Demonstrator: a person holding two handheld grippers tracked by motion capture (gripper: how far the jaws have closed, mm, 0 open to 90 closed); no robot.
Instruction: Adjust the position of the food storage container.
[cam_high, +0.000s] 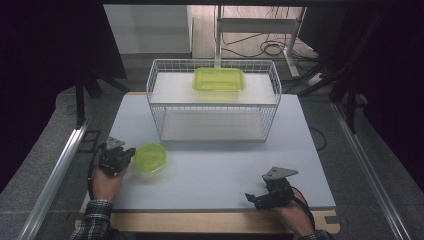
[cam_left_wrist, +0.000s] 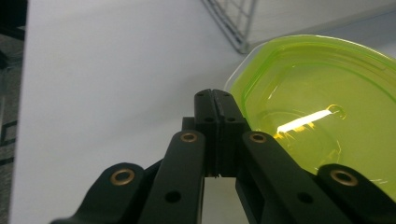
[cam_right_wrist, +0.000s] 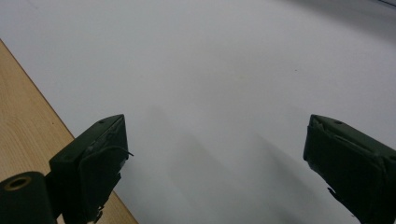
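Note:
A round, translucent green bowl (cam_high: 150, 157) stands on the white table (cam_high: 225, 165) at the front left. My left gripper (cam_high: 130, 153) is just left of it, held in a hand with a plaid sleeve. In the left gripper view, the left gripper (cam_left_wrist: 215, 97) has its jaws pressed together with nothing visible between them, and the bowl's (cam_left_wrist: 322, 107) rim lies right beside the tip. My right gripper (cam_high: 252, 200) rests near the table's front edge. In its own view, the right gripper (cam_right_wrist: 215, 135) stands wide open over bare tabletop.
A white wire rack (cam_high: 155, 95) with two shelves stands at the back of the table. A rectangular green container (cam_high: 219, 79) sits on its top shelf. A wooden strip (cam_right_wrist: 23, 107) runs along the table's front edge. Dark floor and metal rails flank the table.

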